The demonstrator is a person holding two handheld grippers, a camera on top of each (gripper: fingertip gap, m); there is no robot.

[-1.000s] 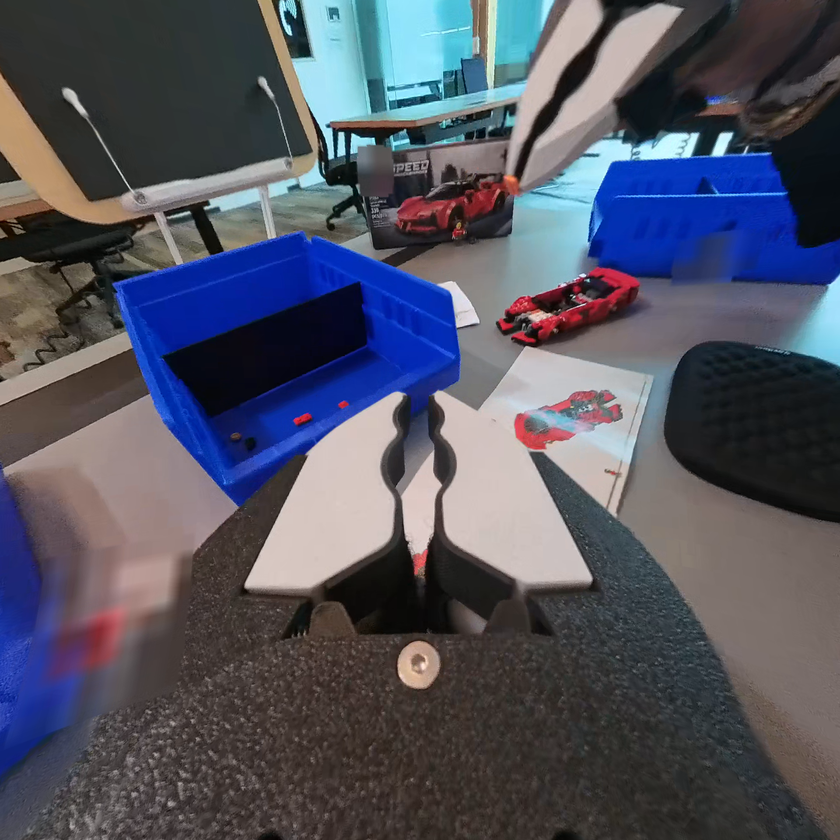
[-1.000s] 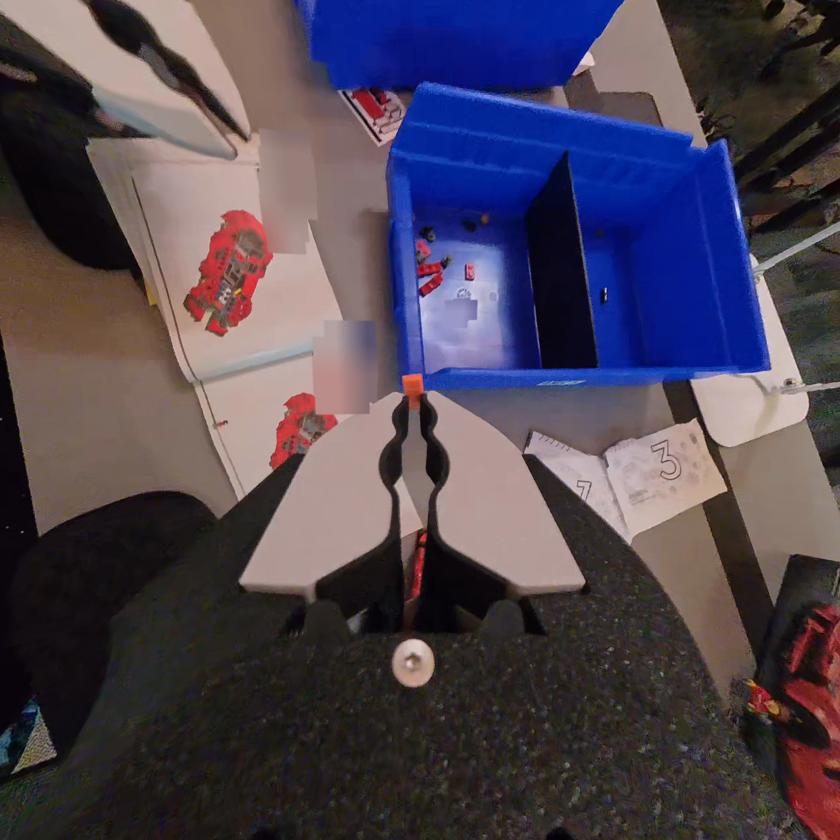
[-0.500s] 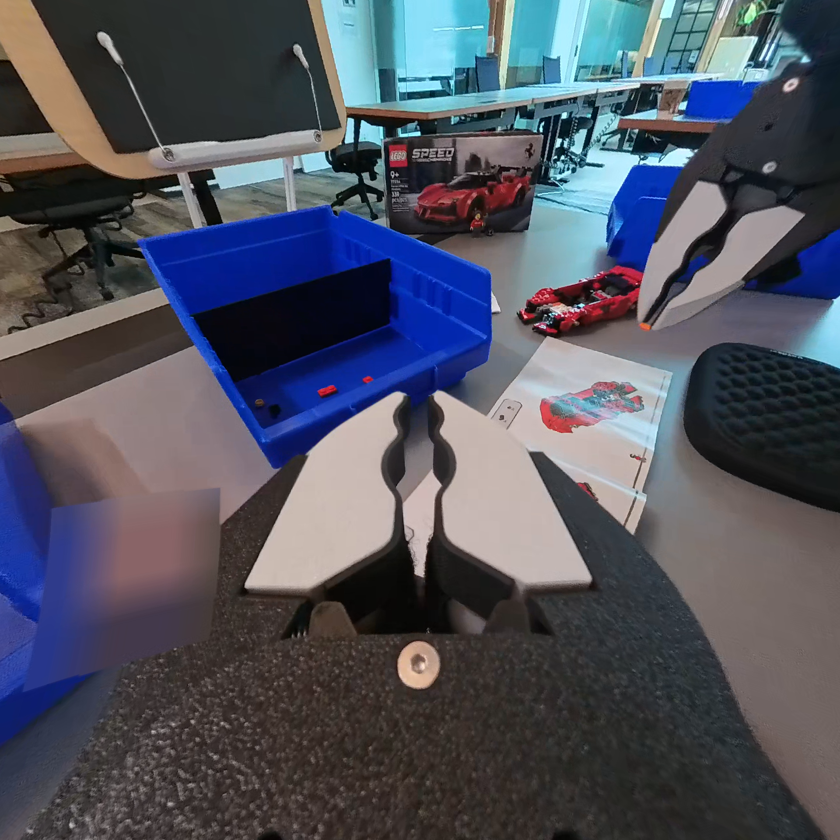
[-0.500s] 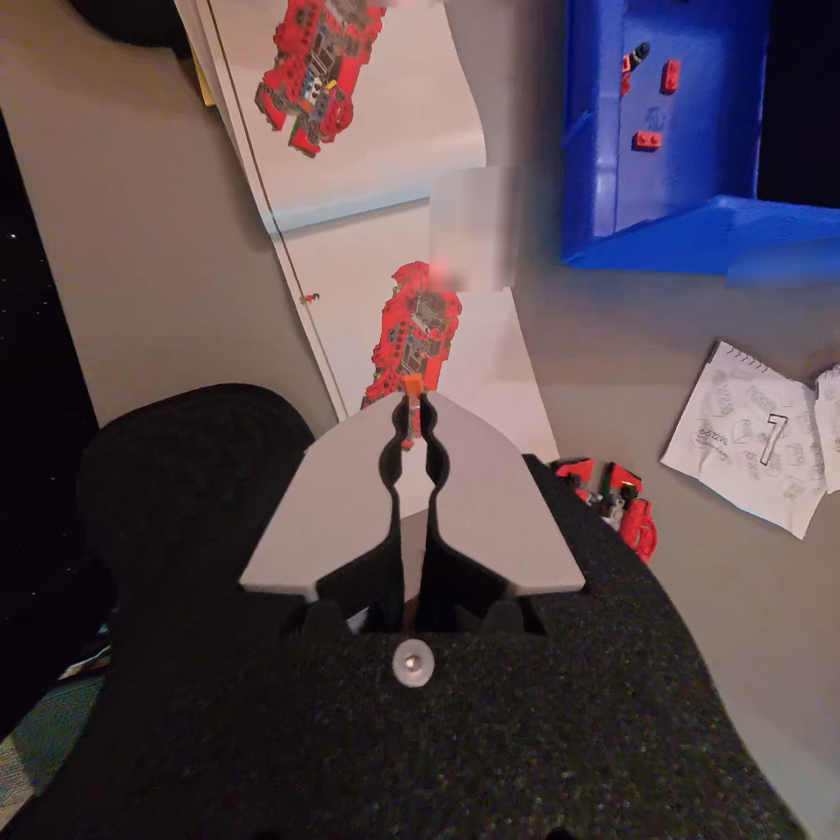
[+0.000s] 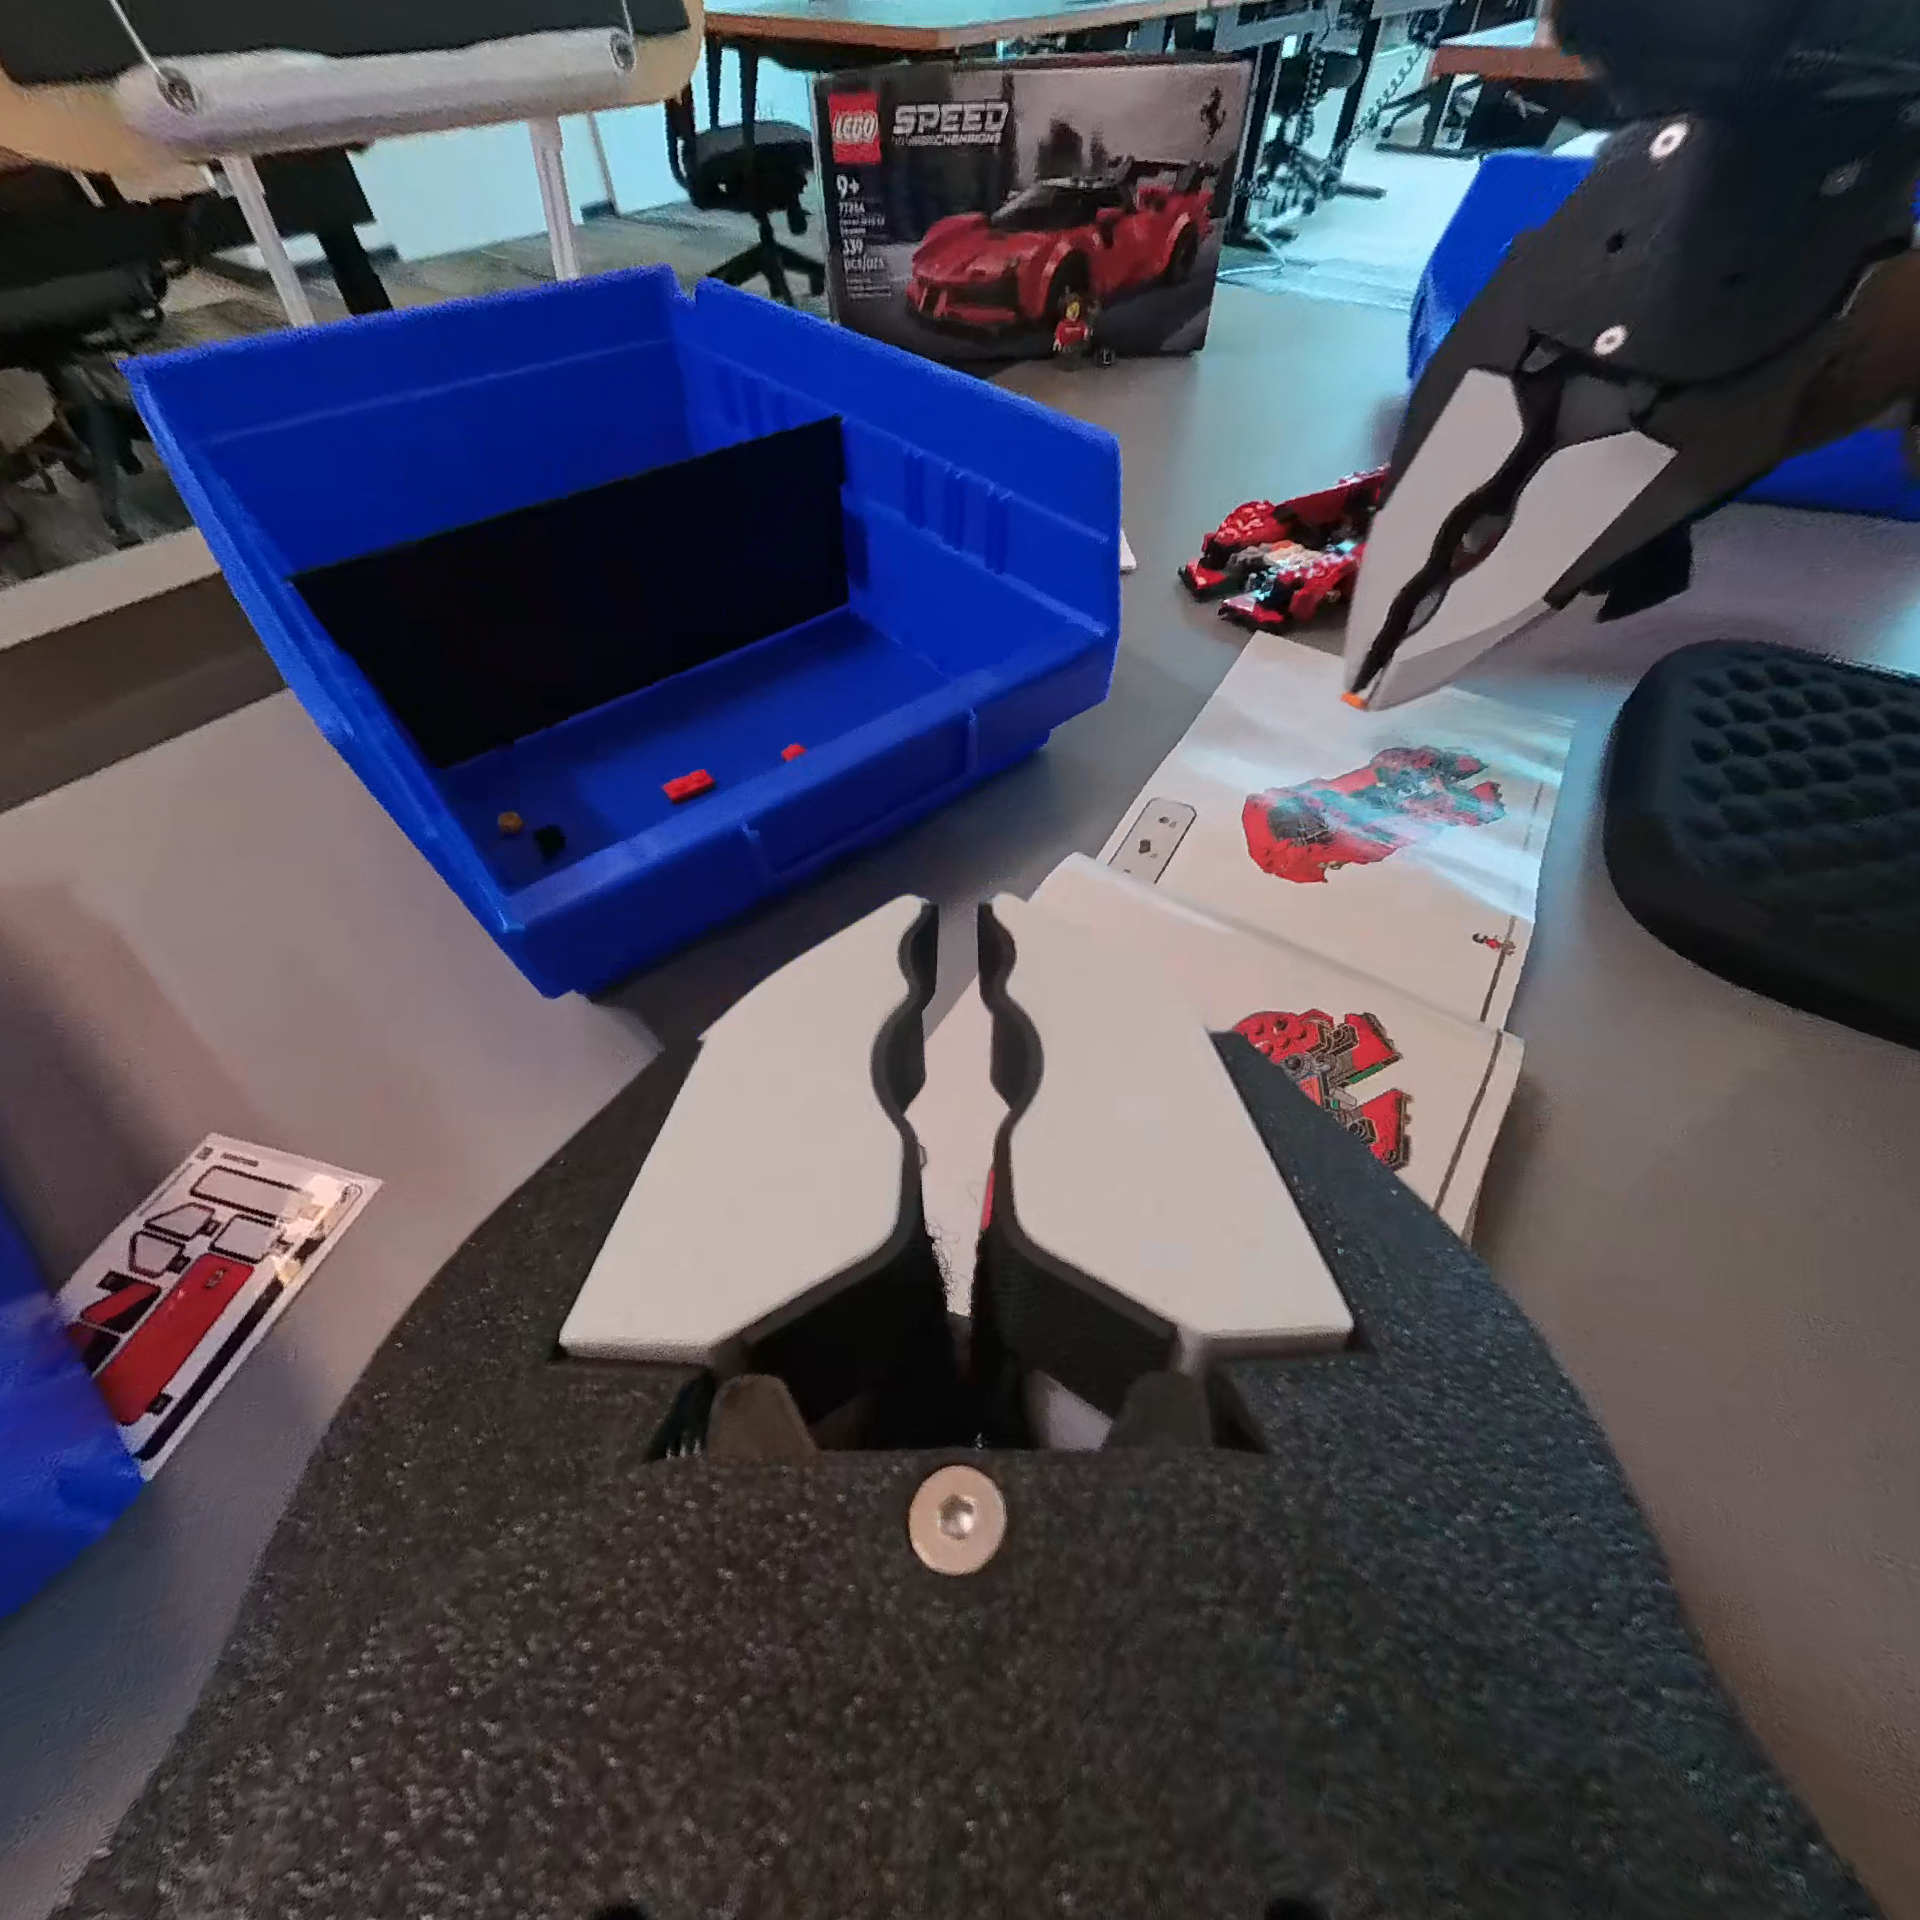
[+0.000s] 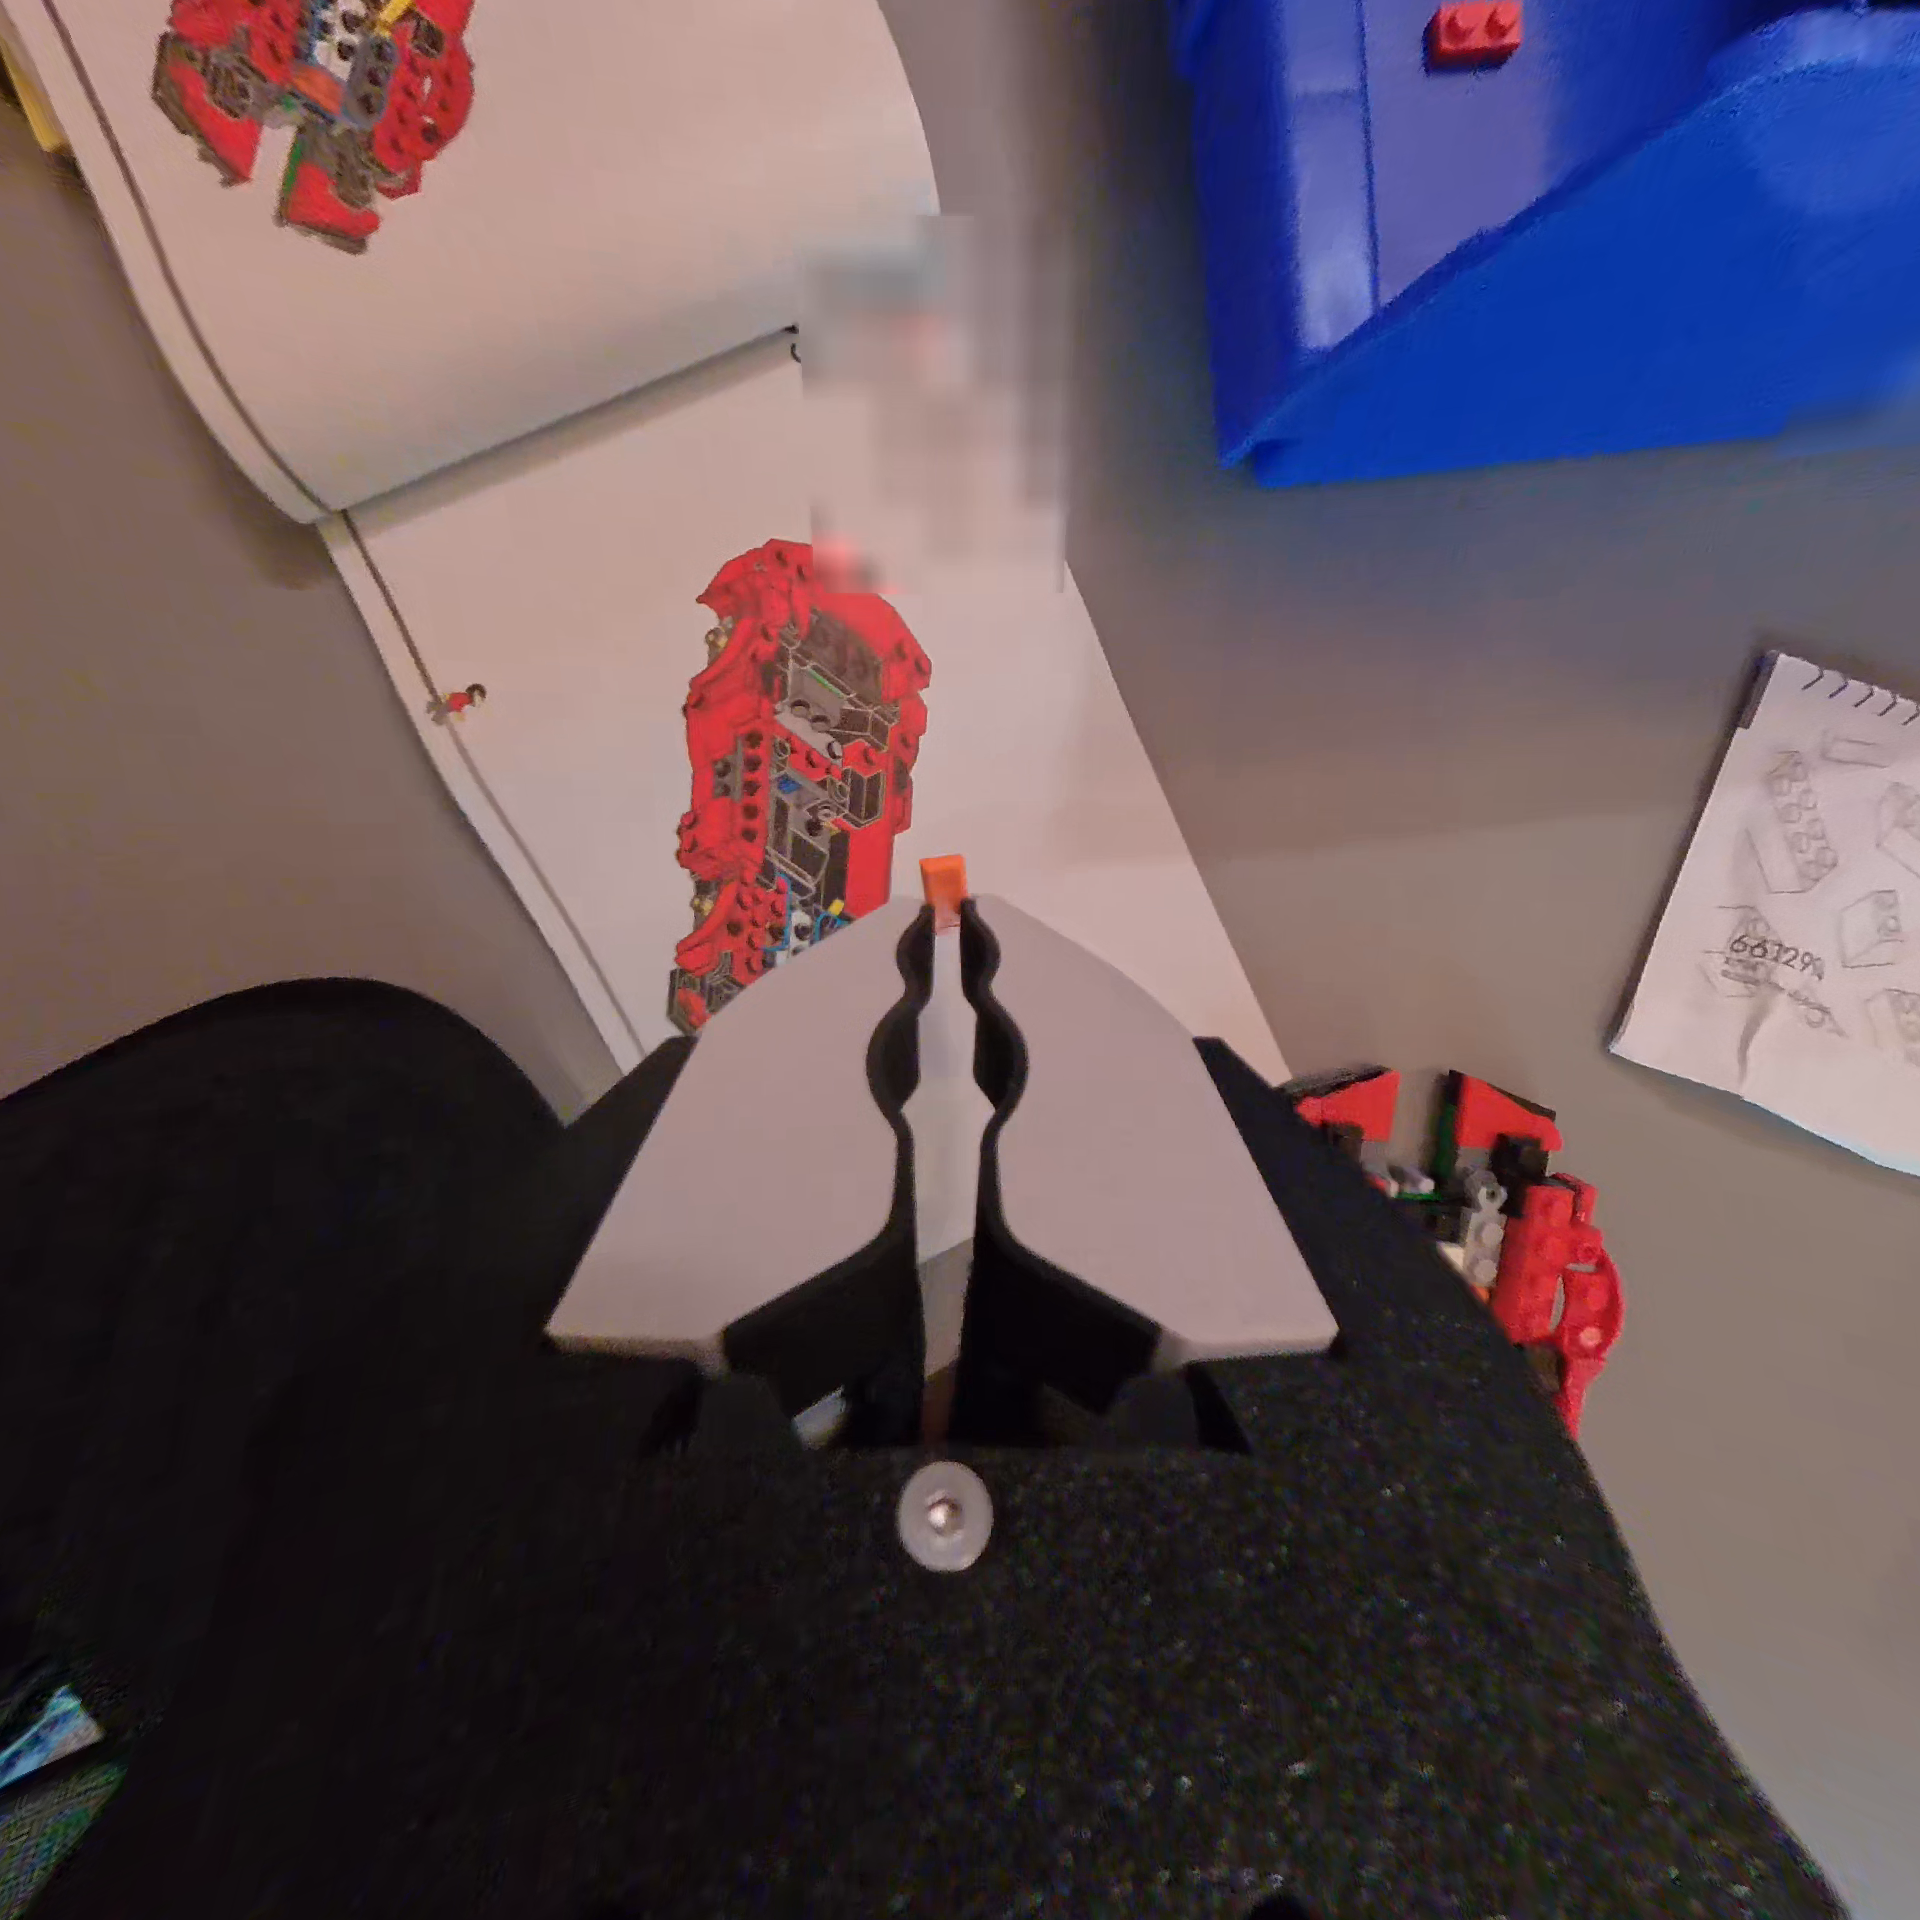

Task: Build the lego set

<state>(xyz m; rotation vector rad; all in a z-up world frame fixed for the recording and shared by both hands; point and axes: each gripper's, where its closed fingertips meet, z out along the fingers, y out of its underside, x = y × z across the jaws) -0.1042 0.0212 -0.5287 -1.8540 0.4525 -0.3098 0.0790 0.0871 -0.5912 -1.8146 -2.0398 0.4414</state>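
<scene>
My right gripper (image 6: 943, 909) is shut on a small orange piece (image 6: 943, 883) held at its tips, low over the open instruction booklet (image 6: 623, 364). In the left wrist view the same gripper (image 5: 1361, 696) points down at the booklet (image 5: 1382, 810) with the orange piece (image 5: 1351, 699) at its tip. The partly built red car (image 5: 1278, 551) sits on the table just behind it, and shows at the right in the right wrist view (image 6: 1507, 1226). My left gripper (image 5: 954, 914) is shut and empty, hovering near the booklet's near corner.
A blue bin (image 5: 1039, 623) with a black divider holds a few small red pieces (image 5: 687, 787); its corner shows in the right wrist view (image 6: 1558, 312). The set's box (image 5: 1029, 208) stands behind. A black pad (image 5: 1787, 831), a sticker sheet (image 5: 208, 1278) and a paper bag (image 6: 1808, 914) lie around.
My right gripper has carried the orange piece away from the blue bin and down over the booklet, close to the red car. My left gripper has stayed shut and shifted only slightly.
</scene>
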